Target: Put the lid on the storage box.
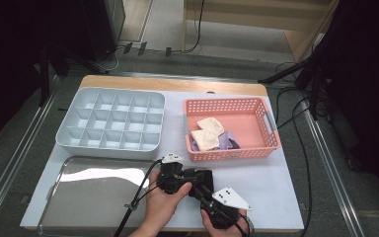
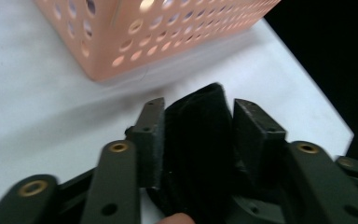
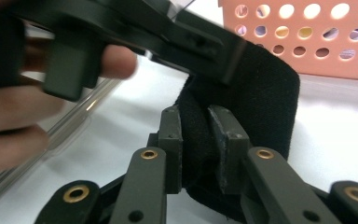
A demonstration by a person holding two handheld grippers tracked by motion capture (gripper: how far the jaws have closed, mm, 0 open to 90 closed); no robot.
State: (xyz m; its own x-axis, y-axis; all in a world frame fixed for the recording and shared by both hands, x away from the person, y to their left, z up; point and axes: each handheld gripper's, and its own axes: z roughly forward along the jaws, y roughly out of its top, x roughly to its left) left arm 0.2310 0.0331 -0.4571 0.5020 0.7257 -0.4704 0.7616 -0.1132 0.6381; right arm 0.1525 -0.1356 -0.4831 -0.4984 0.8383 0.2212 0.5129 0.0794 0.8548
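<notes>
Two grippers meeting over white table (image 1: 271, 192), just before pink basket (image 1: 227, 154). Black cloth (image 1: 203, 178) bunched between them. Right gripper (image 3: 200, 140) clenched on a fold of black cloth. Left gripper (image 2: 200, 135) with jaws parted around black cloth, left pad touching, right pad apart. Steel tray (image 1: 79, 197) alongside, grey divider tray (image 1: 111, 123) beyond.

Fuzzy matt black cloth (image 3: 265, 98); glossy mirror-bright metal tray (image 1: 59, 197); pink perforated plastic basket (image 1: 271, 129), slightly shiny; smooth pale-grey plastic divider box (image 1: 64, 133); matt white worktop (image 1: 276, 187) with wooden edge.
</notes>
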